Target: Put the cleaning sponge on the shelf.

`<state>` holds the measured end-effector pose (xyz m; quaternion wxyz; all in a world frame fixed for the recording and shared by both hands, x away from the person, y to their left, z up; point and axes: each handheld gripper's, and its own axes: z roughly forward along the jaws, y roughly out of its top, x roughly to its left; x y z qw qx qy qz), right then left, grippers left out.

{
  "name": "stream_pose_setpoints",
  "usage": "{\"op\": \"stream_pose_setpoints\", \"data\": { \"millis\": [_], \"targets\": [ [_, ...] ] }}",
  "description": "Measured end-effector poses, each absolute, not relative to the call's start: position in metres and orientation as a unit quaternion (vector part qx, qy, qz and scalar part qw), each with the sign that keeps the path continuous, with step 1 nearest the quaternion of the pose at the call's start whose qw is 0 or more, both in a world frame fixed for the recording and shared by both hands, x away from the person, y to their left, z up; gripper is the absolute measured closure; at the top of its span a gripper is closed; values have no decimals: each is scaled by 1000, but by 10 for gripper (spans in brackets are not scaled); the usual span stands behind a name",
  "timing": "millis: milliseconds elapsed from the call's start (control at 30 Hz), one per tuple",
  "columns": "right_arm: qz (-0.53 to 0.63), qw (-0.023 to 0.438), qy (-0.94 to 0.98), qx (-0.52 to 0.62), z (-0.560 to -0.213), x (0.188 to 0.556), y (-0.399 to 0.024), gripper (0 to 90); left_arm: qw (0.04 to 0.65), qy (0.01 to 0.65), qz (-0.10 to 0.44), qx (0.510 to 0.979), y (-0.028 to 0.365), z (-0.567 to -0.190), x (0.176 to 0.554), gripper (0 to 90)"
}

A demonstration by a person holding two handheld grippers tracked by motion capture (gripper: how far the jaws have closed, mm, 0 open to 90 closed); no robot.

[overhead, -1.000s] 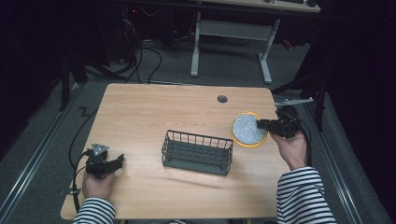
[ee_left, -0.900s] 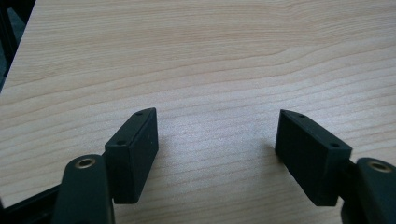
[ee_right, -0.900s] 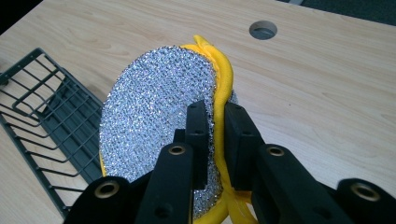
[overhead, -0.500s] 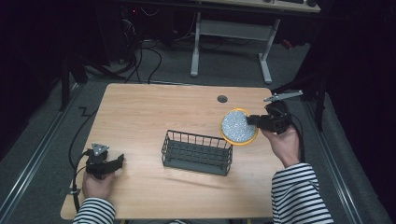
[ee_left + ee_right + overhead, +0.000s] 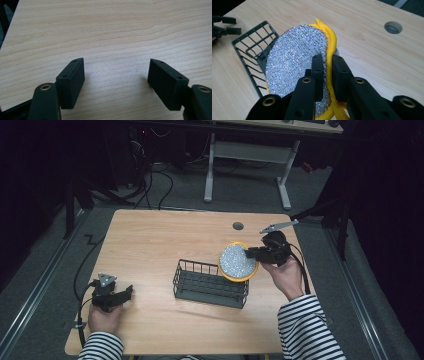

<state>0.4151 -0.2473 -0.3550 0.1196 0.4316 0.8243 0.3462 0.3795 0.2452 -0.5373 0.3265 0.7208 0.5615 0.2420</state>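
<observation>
A round scrub pad [image 5: 237, 261] with a glittery silver face and a yellow back hangs above the table, over the right end of a dark wire basket [image 5: 210, 283]. My right gripper [image 5: 251, 252] is shut on the pad's edge. In the right gripper view the pad [image 5: 294, 62] stands on edge between the two jaws of the right gripper [image 5: 327, 65], with the basket [image 5: 253, 55] below and to its left. My left gripper [image 5: 125, 291] rests low at the table's front left, open, and in the left gripper view the left gripper [image 5: 116, 71] has bare wood between its jaws.
The wooden table [image 5: 150, 240] has a round cable hole [image 5: 238, 226] near its back edge. A black cable [image 5: 82, 280] trails off the left edge. A desk frame [image 5: 245, 165] stands on the floor beyond the table.
My right hand has carried the pad leftward, from beside the basket's right end to over it, and the pad has tilted up on edge. The left gripper has stayed put.
</observation>
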Motion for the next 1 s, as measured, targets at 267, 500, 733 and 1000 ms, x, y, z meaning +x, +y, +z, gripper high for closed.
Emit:
{"op": "stream_pose_setpoints", "data": {
  "millis": [267, 500, 733, 1000],
  "targets": [
    [342, 105, 837, 415, -370, 420, -228, 810, 326, 561, 242, 721, 245, -537, 380, 303],
    [334, 104, 845, 405, -381, 419, -215, 807, 328, 561, 241, 721, 245, -537, 380, 298],
    [321, 110, 856, 390, -388, 414, -207, 802, 327, 561, 241, 721, 245, -537, 380, 300],
    [313, 102, 864, 381, -399, 412, -202, 791, 327, 561, 241, 721, 245, -537, 380, 303]
  ]
}}
